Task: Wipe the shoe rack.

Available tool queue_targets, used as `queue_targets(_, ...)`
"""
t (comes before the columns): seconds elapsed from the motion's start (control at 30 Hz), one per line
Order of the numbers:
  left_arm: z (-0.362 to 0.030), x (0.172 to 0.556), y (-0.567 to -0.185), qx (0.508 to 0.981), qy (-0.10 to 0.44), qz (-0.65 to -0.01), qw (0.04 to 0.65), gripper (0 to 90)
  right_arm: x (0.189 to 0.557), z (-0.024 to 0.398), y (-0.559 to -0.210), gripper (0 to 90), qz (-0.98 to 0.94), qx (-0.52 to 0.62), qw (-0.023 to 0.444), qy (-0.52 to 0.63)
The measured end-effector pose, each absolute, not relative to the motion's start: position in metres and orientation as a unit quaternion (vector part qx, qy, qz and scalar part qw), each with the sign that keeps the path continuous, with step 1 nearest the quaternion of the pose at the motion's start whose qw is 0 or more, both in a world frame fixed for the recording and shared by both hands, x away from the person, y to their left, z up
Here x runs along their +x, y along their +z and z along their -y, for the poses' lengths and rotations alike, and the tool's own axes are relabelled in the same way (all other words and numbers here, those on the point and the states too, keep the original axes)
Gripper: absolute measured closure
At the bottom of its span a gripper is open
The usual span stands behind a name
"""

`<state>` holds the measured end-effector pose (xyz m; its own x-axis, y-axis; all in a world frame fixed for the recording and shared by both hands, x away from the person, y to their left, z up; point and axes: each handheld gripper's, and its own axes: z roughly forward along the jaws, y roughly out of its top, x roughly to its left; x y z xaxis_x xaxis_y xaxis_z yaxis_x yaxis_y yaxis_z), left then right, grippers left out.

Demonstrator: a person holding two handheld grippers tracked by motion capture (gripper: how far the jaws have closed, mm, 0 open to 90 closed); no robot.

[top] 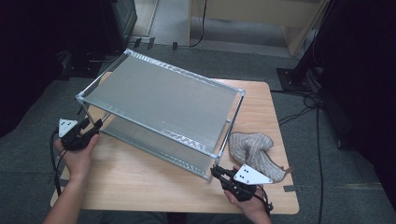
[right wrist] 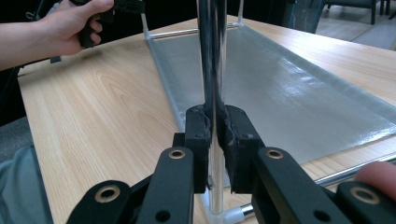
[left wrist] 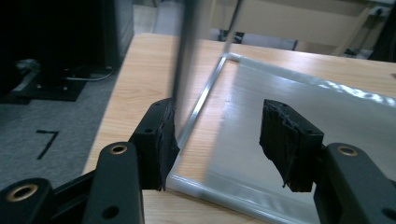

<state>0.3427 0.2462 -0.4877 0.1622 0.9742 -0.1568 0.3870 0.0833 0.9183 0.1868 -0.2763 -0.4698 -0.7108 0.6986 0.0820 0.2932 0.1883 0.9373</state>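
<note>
A two-tier rack (top: 163, 100) of thin metal poles and grey fabric shelves stands on the wooden table (top: 140, 186). My left gripper (top: 95, 128) is at the rack's near left corner. In the left gripper view its jaws stand open (left wrist: 217, 135), with the upright corner pole (left wrist: 189, 56) against the left pad (left wrist: 163, 135) and the right pad well apart from it. At the near right corner, my right gripper (top: 215, 171) is shut on the upright corner pole (right wrist: 212, 46), both pads pressing it just above the lower shelf (right wrist: 215, 126).
A grey knitted cloth (top: 254, 151) lies crumpled on the table right of the rack, close to my right hand. Cables (top: 308, 100) run over the floor at the right. Dark equipment (top: 116, 18) and a wooden cabinet (top: 261, 14) stand beyond the table.
</note>
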Motion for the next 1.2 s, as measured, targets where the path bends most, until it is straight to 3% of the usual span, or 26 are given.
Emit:
queue_targets(0.23,-0.251,0.350,-0.487,0.600,0.325,-0.570,0.459,50.6,0.185,0.288,-0.470,81.7,-0.745,0.339,0.187,0.543)
queue_targets(0.4,-0.255,0.353,-0.490,0.621,0.318,-0.561,0.447,72.1,0.186,0.290,-0.470,81.7,-0.745,0.341,0.189,0.541)
queue_targets(0.5,-0.255,0.352,-0.490,0.631,0.314,-0.552,0.445,78.7,0.187,0.290,-0.469,81.6,-0.744,0.344,0.190,0.540)
queue_targets(0.8,-0.257,0.328,-0.489,0.631,0.329,-0.558,0.427,80.0,0.196,0.288,-0.468,81.3,-0.729,0.381,0.213,0.528)
queue_targets(1.2,-0.257,0.278,-0.488,0.626,0.328,-0.568,0.421,80.1,0.238,0.283,-0.467,81.0,-0.673,0.480,0.268,0.494)
